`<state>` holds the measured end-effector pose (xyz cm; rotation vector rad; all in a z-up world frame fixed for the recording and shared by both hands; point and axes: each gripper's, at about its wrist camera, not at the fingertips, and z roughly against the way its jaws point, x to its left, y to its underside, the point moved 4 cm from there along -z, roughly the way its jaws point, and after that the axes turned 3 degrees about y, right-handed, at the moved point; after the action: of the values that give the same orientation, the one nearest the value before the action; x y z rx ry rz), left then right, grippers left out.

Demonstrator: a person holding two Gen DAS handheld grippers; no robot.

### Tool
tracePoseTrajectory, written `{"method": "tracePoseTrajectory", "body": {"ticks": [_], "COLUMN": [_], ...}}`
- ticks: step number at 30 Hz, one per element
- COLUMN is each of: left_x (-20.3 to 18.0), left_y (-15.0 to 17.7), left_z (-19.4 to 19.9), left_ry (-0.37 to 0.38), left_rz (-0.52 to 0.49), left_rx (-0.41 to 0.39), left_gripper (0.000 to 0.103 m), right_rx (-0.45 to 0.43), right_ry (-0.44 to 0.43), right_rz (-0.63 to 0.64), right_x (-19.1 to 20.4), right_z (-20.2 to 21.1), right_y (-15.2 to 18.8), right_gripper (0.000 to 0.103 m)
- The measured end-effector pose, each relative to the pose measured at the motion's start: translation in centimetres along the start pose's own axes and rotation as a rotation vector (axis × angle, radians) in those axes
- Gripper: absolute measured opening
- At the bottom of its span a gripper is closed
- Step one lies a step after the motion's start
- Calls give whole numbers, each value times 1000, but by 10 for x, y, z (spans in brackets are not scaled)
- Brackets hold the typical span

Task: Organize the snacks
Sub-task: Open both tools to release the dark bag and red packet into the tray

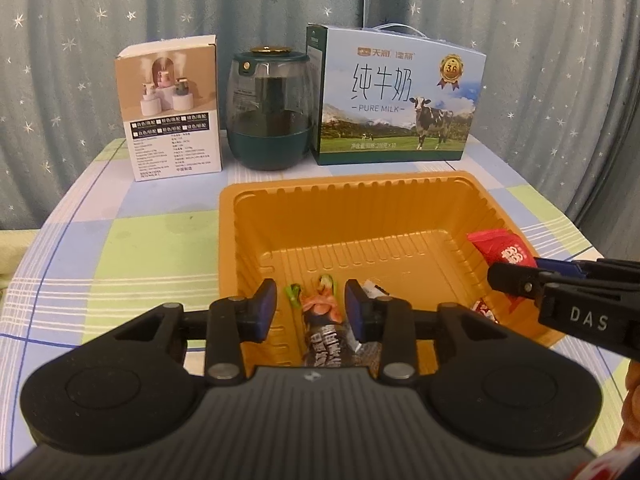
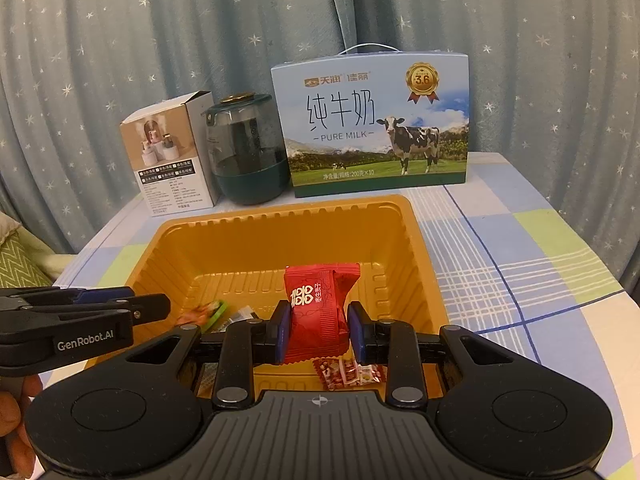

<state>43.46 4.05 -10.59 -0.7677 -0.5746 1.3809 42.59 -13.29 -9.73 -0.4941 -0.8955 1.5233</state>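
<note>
**Red Snack Held Over Orange Tray as Second Gripper Waits Spread**

Left wrist view: The left gripper (image 1: 310,308) hangs over the near edge of an orange plastic tray (image 1: 280,200), its blue-padded fingers spread with nothing between them. Below the gap lies a dark snack packet (image 1: 324,340) with a pink and green end, its long axis running away from the camera toward the tray's far wall. A silvery wrapper (image 1: 370,290) sits just beside it on the right. At the right edge the right gripper (image 1: 516,280) reaches in from the side, a red snack packet (image 1: 502,250) in its grip above the tray's right wall. Behind the tray, on a checked tablecloth (image 1: 120,248), stand a white product box (image 1: 174,112), a dark green humidifier (image 1: 270,112) and a pure milk carton (image 1: 396,96), with a star-print curtain (image 1: 120,8) beyond.

Right wrist view: The right gripper (image 2: 319,332) pinches the red snack packet (image 2: 316,308) between its blue pads. The packet stands nearly upright, its long axis pointing up and slightly away, crimped top end highest, gold lettering facing the camera; it hangs over the tray's near half. Under it on the tray floor (image 2: 240,276) lies a small red-and-white wrapped candy (image 2: 348,372). The left gripper (image 2: 156,306) enters from the left, above the dark snack packet's pink and green end (image 2: 204,312). From this angle its finger spacing cannot be judged.
</note>
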Motion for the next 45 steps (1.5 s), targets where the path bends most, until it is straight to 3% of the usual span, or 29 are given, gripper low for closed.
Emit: {"method": "tracePoseTrajectory", "body": {"ticks": [30,31,32,33,45], "left_x": [3,3,4,4,8], "left_y": [3,3,3,3,3], "left_z": [2,2,2,2,5], "left_ry": [-11,-13,-16,-19,-31], "left_rz": [-3,-3,-3,-3,-3], "left_rx": [6,6,5,4,0], "left_gripper": [37,39,44,48,56], "right_rx": [2,4,-2,-11,-39], "right_ry": [-57,-57,-54,-55,-6], "right_rz": [-39,-48,-61,-76,-109], "right_x": [2,1,-2,-4,-18], "right_z": [-7,-8,-7,-6,1], "right_y": [-2,-2,-1,-2,-7], "right_gripper": [31,44,63,69,71]}}
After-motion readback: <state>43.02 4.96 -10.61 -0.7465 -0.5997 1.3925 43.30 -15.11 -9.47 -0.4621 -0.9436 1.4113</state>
